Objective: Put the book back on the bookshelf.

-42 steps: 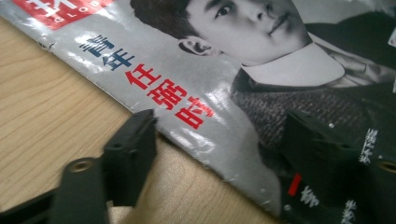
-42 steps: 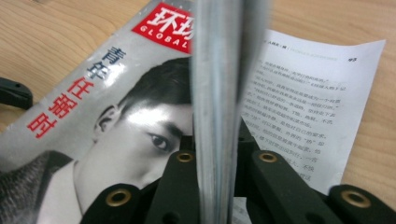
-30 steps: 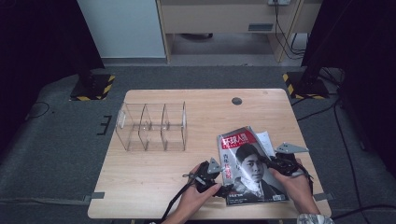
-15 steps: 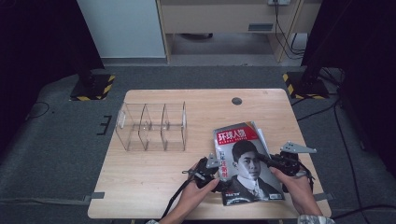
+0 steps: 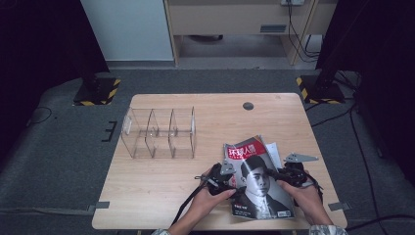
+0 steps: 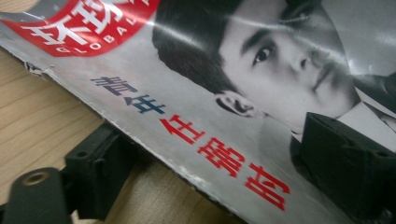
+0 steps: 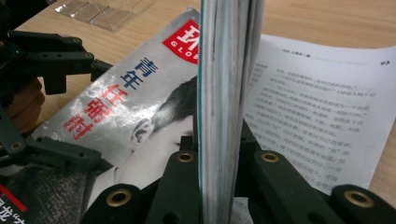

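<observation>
Nearest the person, the left gripper (image 5: 233,180) sits at the spine edge of the magazine (image 5: 258,182). Its fingers (image 6: 346,169) are wide. One rests over the cover and the other sits low beside the worn edge, on the worktop (image 5: 161,188). They have just been closing a little with that edge between them, but the left gripper view shows no firm pinch yet.

Across the cover, the right gripper (image 5: 277,174) has its fingers (image 7: 183,186) drawn narrow and clamped on a sheaf of the magazine's pages. In the right gripper view the sheaf rises edge-on straight up between them. A printed page (image 7: 322,107) fans out flat beyond the fingers on one side, and the cover lies on the other.

So the magazine is partly in hand. The right side is gripped and lifted off the worktop, while the spine side lies low between the left fingers.

Well beyond both sets of fingers, toward the far left of the worktop, stands a clear divided organizer (image 5: 159,133). Its compartments look empty.

If the magazine is meant to go there, I judge the work is at its start. One grip is made and the second is forming. Gathering the loose pages, lifting, carrying and slotting in all remain to be done.
</observation>
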